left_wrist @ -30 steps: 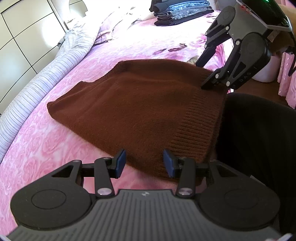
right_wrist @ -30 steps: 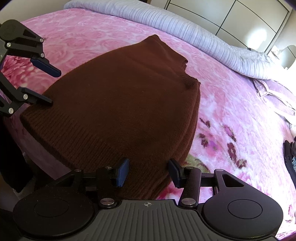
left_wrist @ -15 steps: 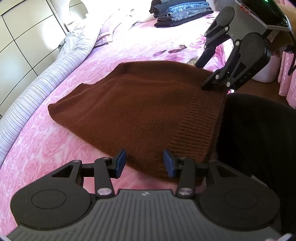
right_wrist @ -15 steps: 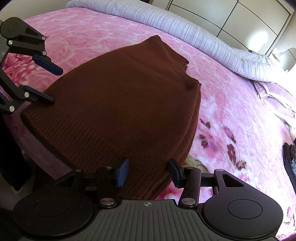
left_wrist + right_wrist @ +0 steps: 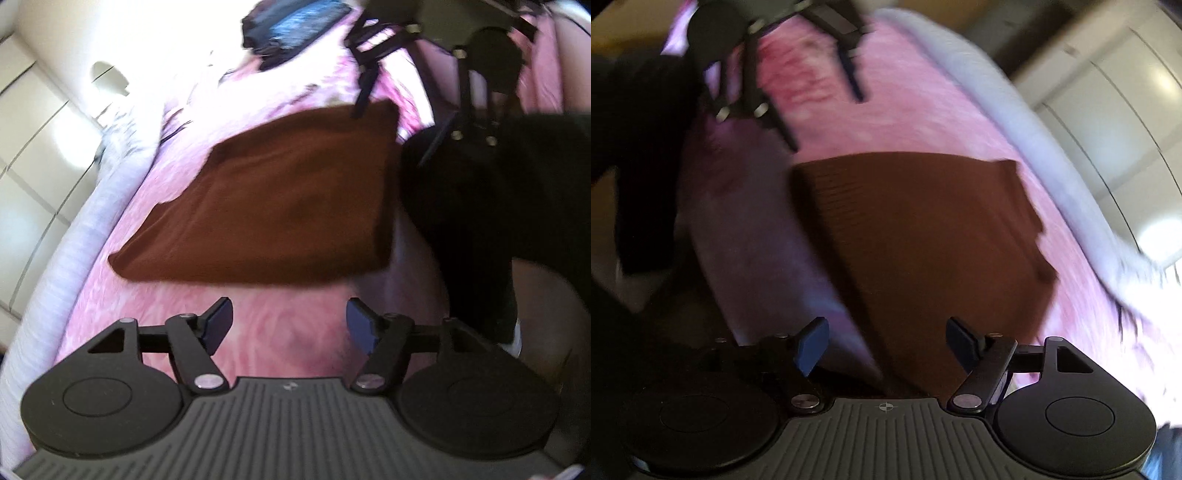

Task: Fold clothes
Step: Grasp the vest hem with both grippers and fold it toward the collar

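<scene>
Knitwear is spread flat on the pink bed cover [image 5: 288, 339]: a brown sweater [image 5: 280, 206], already folded into a rough rectangle, lies near the bed edge. The left gripper [image 5: 290, 325] is seen with its jaws parted over bare bedding just short of the sweater's near side; its jaws have just been opening and nothing is caught between them. The right gripper [image 5: 886, 345] is likewise released, its jaws having just been opening, with the sweater's ribbed hem below them but not pinched. Both views are blurred by motion.

The sweater is judged soft, limp and fairly thick, likely to sag and drape if lifted from a single point, and the layers may slide apart. A hold is best taken at two corners of one short edge, all layers pinched together, so the fold can be carried over evenly. A stack of folded clothes [image 5: 295, 29] is seen further up the bed.
</scene>
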The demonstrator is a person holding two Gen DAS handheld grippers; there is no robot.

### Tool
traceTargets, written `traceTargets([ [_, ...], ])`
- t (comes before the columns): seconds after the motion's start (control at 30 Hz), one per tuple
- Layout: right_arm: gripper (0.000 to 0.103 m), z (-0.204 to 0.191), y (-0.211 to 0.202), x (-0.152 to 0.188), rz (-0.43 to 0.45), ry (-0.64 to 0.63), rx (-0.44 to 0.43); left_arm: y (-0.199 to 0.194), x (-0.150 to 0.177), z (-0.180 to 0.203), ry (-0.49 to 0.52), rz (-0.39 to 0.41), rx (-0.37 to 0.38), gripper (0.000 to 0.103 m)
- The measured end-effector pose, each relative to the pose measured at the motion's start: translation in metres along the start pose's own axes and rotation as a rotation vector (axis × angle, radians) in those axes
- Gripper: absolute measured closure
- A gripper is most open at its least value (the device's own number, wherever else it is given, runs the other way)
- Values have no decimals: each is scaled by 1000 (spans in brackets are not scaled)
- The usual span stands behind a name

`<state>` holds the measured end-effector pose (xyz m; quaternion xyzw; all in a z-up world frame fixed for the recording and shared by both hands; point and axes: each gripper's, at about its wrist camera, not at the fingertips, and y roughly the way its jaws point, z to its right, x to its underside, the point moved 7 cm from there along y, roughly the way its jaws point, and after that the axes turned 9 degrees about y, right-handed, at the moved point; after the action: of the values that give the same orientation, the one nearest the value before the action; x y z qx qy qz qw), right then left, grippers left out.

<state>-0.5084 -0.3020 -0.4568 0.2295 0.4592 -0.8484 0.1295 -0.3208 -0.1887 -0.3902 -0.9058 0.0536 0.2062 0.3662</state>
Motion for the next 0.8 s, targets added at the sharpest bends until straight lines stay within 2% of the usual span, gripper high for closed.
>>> traceTargets([
  [0.13,31,-21,28,-2,-29,-203,34,7,-2,13,95,20,-4,38],
  [0.17,37,-22,33,-4,-33,-228,45,9,-4,15,106,28,-7,38],
  [0.2,47,-18,32,-8,-28,-199,37,11,-6,15,110,38,-11,38],
  [0.23,68,-14,31,-12,-23,-170,30,13,-9,15,112,48,-16,38],
  [0.27,86,-3,25,-19,-10,-77,-2,15,-12,14,115,59,-20,37],
  [0.3,92,7,18,-24,1,7,-50,18,-16,13,115,69,-27,37],
  [0.33,92,20,11,-29,11,65,-67,21,-19,12,115,79,-34,37],
  [0.5,93,48,-14,-46,55,102,-62,46,-38,-8,116,97,-99,38],
  [0.53,93,51,-16,-49,61,114,-66,50,-40,-13,115,94,-108,42],
  [0.63,93,56,-19,-52,71,141,-67,60,-43,-29,83,87,-107,87],
  [0.73,91,40,-23,-41,90,132,-51,56,-44,-44,9,98,-92,89],
  [0.8,70,29,-19,-29,89,65,14,50,-44,-52,-40,107,-70,90],
])
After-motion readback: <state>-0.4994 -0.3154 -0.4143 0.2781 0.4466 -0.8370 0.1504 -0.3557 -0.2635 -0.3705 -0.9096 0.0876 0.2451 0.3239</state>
